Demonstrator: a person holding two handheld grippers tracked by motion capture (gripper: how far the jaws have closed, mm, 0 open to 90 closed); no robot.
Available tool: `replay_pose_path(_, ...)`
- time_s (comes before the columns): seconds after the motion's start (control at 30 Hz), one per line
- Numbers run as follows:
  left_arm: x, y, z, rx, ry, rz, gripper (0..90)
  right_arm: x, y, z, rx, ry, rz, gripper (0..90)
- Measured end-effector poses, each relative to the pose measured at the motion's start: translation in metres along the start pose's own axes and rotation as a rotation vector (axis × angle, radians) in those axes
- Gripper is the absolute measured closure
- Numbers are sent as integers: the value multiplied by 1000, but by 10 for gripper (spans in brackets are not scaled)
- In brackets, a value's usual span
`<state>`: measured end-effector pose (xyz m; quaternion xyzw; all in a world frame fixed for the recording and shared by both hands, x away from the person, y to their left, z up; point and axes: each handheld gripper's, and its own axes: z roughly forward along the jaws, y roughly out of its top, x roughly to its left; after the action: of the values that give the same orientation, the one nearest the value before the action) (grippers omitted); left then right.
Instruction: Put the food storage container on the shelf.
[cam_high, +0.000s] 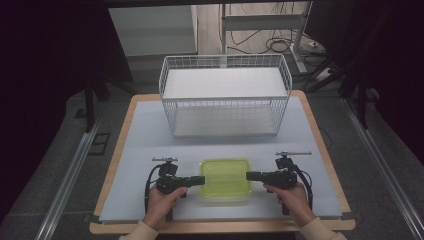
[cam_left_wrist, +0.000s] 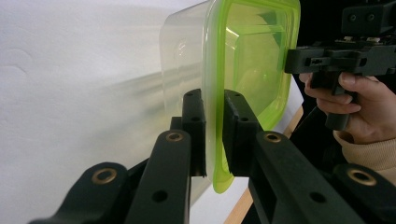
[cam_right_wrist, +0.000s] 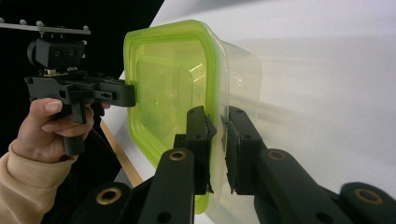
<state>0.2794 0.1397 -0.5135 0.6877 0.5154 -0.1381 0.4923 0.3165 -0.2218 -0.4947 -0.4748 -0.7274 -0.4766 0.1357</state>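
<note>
A clear plastic container with a lime-green lid (cam_high: 225, 179) sits near the table's front edge, between both hands. My left gripper (cam_high: 200, 180) grips its left rim; in the left gripper view the jaws (cam_left_wrist: 214, 122) pinch the green lid edge (cam_left_wrist: 254, 51). My right gripper (cam_high: 249, 175) grips the right rim; in the right gripper view the jaws (cam_right_wrist: 216, 140) close on the lid's edge (cam_right_wrist: 163, 84). Each gripper view also shows the other hand and its gripper across the container.
A white wire basket (cam_high: 225, 95) stands on the grey mat (cam_high: 145, 145) behind the container, at the table's far half. The wooden table edge (cam_high: 220, 227) runs along the front. Cables and a desk frame lie on the floor beyond.
</note>
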Motion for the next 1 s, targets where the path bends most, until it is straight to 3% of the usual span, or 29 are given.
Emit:
replay_pose_path(0.3,-2,11,-2,-3,-4,2,810,3,6,-3,-23,-2,-9,810)
replay_pose_path(1.0,-33,53,-24,-42,21,98,810,29,41,-23,-95,-4,-78,810)
